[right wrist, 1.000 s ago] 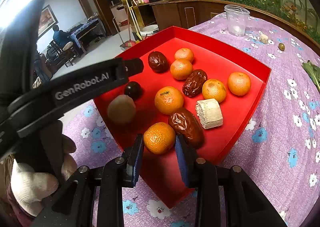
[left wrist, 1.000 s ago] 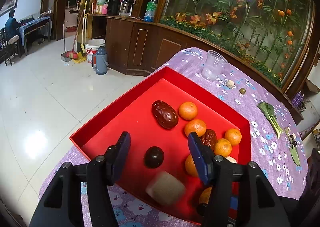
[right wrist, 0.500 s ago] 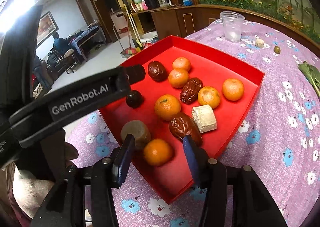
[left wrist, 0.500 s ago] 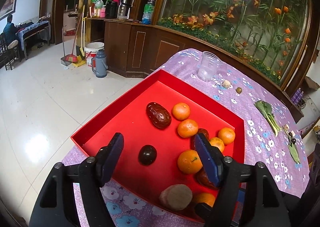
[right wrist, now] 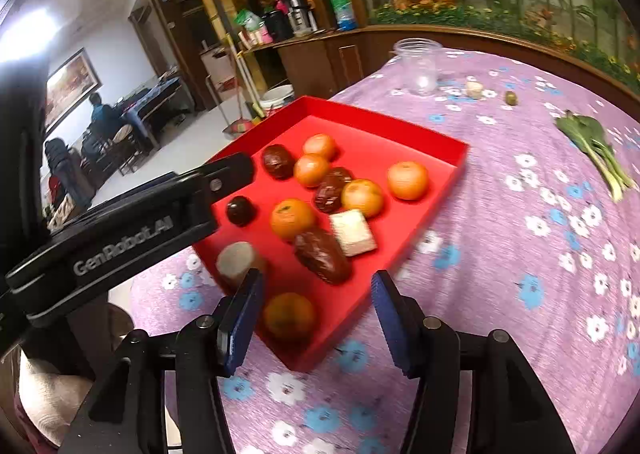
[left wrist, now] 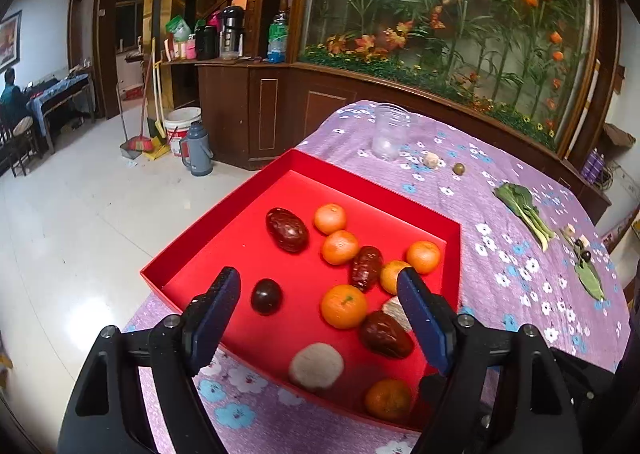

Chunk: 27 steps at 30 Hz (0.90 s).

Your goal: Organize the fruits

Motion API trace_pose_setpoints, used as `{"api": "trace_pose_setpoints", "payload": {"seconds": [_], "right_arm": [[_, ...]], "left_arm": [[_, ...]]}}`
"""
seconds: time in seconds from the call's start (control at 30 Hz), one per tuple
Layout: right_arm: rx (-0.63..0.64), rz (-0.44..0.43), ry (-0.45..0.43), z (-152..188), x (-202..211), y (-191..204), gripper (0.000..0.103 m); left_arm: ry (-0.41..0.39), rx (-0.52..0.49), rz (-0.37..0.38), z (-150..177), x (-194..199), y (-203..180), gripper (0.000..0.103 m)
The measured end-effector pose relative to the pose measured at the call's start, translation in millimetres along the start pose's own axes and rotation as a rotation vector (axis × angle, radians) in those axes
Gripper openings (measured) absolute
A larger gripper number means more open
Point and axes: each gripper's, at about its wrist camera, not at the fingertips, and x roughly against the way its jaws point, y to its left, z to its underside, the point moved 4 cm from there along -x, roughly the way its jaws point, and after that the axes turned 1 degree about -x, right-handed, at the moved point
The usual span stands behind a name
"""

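While both claws gape empty, left claw [left wrist: 320, 314] and right claw [right wrist: 316, 314] hover over the red tray [right wrist: 440, 190]; nearest orange [right wrist: 289, 316] lies at its 6 o'clock corner.

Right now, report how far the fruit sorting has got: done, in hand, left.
Done: six oranges, three dates and a dark plum lie in the red tray, including the nearest orange.
In hand: nothing; left gripper and right gripper are both open.
Left: a small green fruit sits on the tablecloth.
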Motion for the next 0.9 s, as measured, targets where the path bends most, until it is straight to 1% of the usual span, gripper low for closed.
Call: {"api": "trace_pose_setpoints", "payload": {"seconds": [0.23,0.37,0.43,0.9], "right_arm": [[-0.076,0.037,-0.026,8,19,-33,0.062],[-0.105,0.045,-0.046,11,29,-46,0.064],[-0.117,0.047,-0.058,13,35,-52,0.066],[-0.214,0.064,-0.119,31,69,-99,0.067]], "left_arm": [[-0.004,-0.063,-0.003,5,8,-25,0.080],[-0.014,-0.098,-0.012,7,15,-39,0.081],[-0.019,-0.114,-0.017,7,17,-47,0.083],[-0.052,-0.253,-0.048,15,33,-107,0.085]]}}
